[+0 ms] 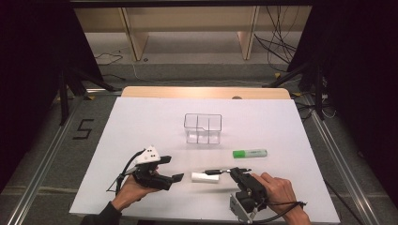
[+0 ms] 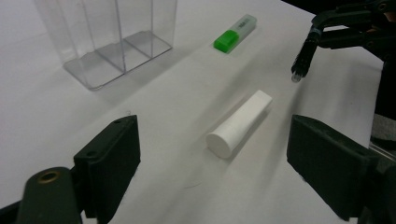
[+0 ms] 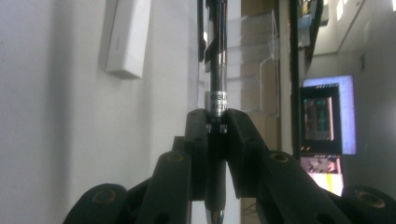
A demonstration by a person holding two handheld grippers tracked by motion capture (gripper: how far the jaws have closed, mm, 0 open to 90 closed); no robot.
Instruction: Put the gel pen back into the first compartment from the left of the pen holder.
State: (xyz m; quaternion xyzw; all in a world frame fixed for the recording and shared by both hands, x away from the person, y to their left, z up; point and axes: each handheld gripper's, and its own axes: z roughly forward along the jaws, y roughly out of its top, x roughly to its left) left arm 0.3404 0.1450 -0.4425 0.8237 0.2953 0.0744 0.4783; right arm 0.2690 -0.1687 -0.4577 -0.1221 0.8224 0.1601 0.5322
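My right claw (image 1: 233,171) gripped black pen (image 1: 217,171) | left claw (image 1: 171,168) wide, empty | white tube (image 1: 205,177) lay at its 3 o'clock, axis 9-to-3 | left nearer.

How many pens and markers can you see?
2. A black pen is clamped in the right hand-held gripper, just above the table. A green highlighter lies on the white table, right of the clear organizer.
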